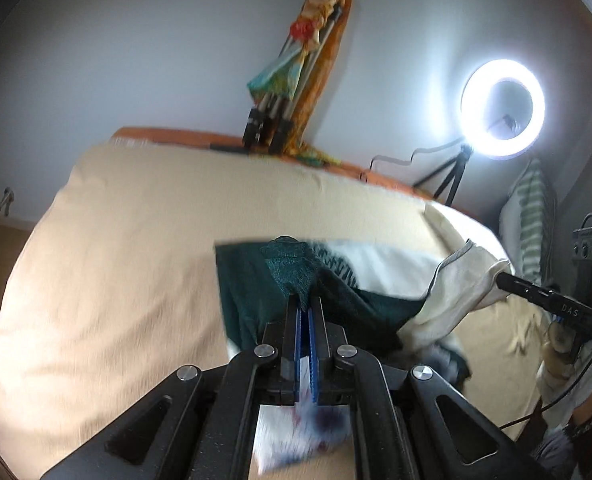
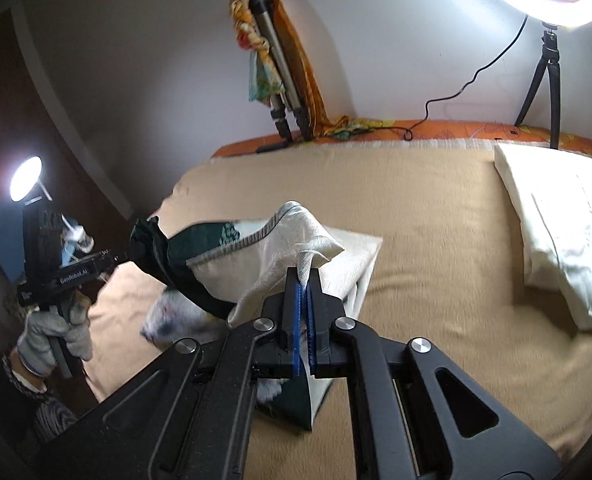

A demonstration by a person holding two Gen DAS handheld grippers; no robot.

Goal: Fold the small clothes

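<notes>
A green-and-cream garment (image 2: 256, 248) hangs stretched above the bed, blurred.

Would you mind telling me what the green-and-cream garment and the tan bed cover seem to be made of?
Green-and-cream garment: soft woven or knit cloth, matte; it drapes and creases, with a stitched hem. Tan bed cover: looks like a slightly fuzzy, matte blanket-like textile, though blur leaves the weave uncertain.

Both grippers were black with blue ribbed pads (image 1: 301, 332) and silver pivot screws (image 2: 419, 346). The left gripper (image 2: 134, 254) bore white lettering. The left hand (image 2: 52, 340) wore a grey glove, beaded bracelet at wrist.
</notes>
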